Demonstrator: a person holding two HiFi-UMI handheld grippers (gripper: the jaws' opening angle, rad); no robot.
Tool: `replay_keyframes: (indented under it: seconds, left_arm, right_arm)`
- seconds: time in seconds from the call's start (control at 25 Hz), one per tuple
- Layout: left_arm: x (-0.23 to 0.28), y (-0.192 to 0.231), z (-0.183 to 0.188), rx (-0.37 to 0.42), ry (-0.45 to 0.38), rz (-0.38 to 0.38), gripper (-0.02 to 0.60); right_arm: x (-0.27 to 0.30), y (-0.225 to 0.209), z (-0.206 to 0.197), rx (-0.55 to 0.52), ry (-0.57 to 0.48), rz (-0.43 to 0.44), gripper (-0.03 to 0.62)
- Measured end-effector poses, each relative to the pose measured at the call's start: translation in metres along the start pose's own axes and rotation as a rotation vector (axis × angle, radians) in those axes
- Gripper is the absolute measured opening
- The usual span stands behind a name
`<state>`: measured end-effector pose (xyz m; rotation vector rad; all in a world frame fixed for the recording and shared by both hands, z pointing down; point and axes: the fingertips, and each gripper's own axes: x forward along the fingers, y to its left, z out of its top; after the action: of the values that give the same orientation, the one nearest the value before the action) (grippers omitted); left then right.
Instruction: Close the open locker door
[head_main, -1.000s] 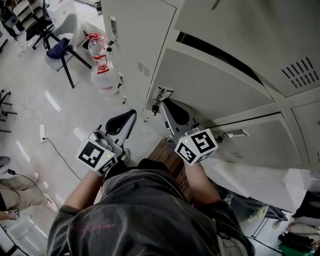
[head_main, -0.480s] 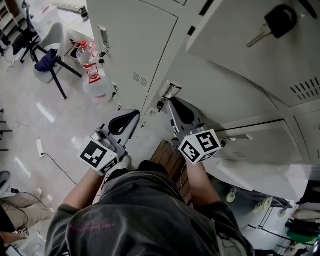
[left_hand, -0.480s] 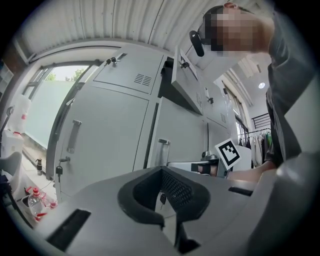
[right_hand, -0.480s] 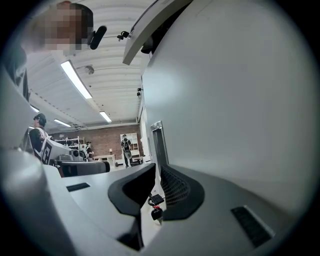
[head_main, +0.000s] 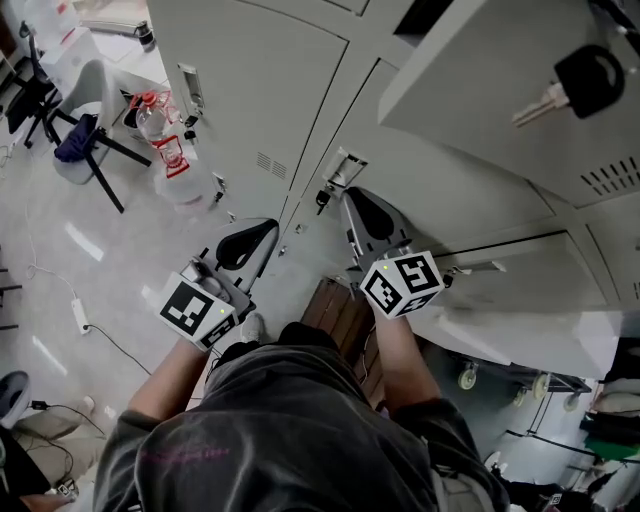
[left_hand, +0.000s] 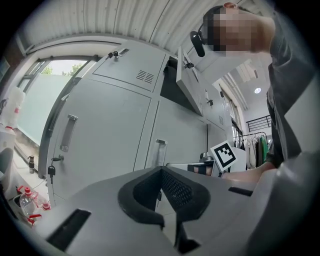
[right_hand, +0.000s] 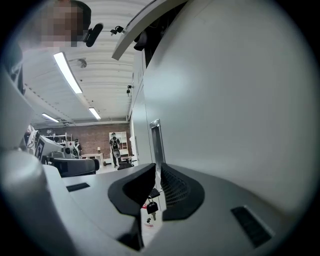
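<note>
Since the open door (head_main: 470, 90) swings out from the upper row at the right, toward the person and with a key (head_main: 575, 85) in its lock, it sits well above both grippers, which point about level at the lower lockers. The right gripper (head_main: 348, 192) is the nearer to it, its jaws drawn to a narrow slit with nothing between them. The left gripper (head_main: 266, 226), further left, has its jaws together and is empty too. Doing this well, I judge, means raising the right gripper to the door's free edge and laying the outside of the closed jaws on the panel, clear of the key. A steady push along the swing should then seat the door flush in its frame. A shove close to the hinge would take more force and might let it bounce back. No grip seems needed. No brand or legible writing shows: only the square black-and-white markers (head_main: 400, 283) on the cubes, and a bottle (head_main: 180, 180) on the far floor whose red label is too small to read
</note>
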<state>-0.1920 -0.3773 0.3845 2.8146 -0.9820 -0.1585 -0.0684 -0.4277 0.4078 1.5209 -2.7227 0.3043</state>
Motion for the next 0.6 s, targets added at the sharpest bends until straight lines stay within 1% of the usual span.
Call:
replay_keyframes:
  seconds: [0.16, 0.28, 0.44, 0.6]
  left_arm:
    - [0.001, 0.000, 0.000, -0.002, 0.002, -0.016, 0.014]
    - [-0.003, 0.003, 0.000, -0.004, 0.004, -0.018, 0.014]
    - [-0.007, 0.004, 0.001, -0.003, 0.009, -0.031, 0.014]
    - [-0.009, 0.002, 0.002, 0.001, 0.008, -0.067, 0.014]
  right_arm:
    - [0.001, -0.009, -0.004, 0.008, 0.002, -0.043, 0.046]
    - [0.003, -0.011, -0.006, 0.014, 0.003, -0.060, 0.043]
    - [0.002, -0.004, -0.005, 0.026, -0.009, -0.066, 0.043]
    - [-0.001, 0.006, -0.002, 0.020, -0.029, -0.080, 0.043]
